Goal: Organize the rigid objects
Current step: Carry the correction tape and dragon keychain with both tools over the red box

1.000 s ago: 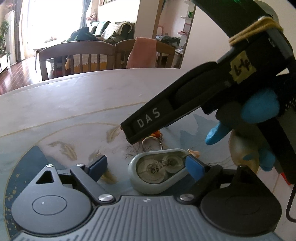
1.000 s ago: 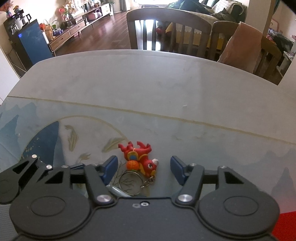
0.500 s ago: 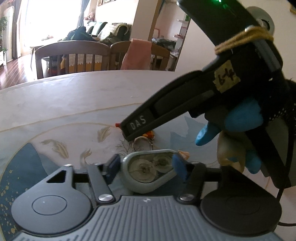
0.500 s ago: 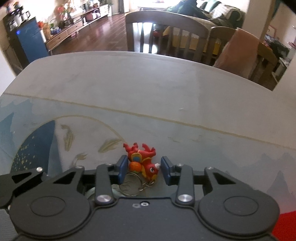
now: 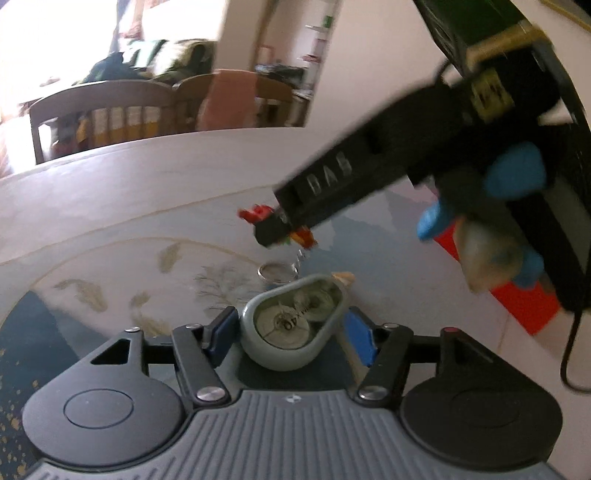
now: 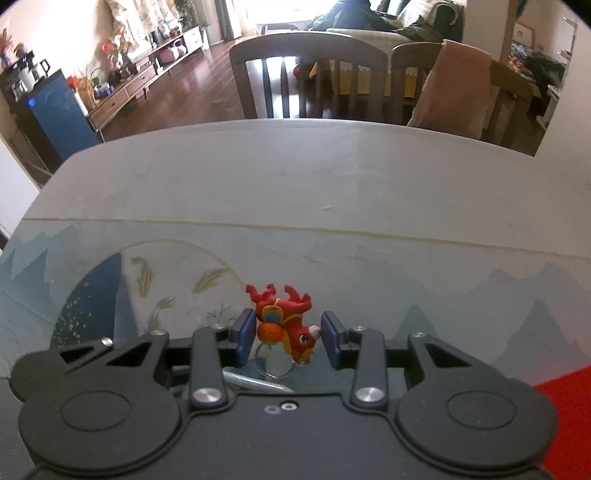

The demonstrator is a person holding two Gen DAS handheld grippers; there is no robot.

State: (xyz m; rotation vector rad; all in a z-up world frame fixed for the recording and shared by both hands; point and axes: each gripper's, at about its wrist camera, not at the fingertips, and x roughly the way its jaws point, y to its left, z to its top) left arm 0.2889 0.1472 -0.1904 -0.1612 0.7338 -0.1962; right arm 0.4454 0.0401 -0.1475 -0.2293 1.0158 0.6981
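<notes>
The red dragon keychain is pinched off the worktop by the right gripper, while the left gripper, fingers opening, straddles the grey tape dispenser, which could be snagged by the dangling ring.

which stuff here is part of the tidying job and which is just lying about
Job:
- red toy keychain, between the right gripper fingers
- grey correction tape, between the left gripper fingers, which are opening

Lying about:
- chairs
- pink cloth
- blue cabinet

A home's dining area: wooden chairs at the table, a sofa beyond.
</notes>
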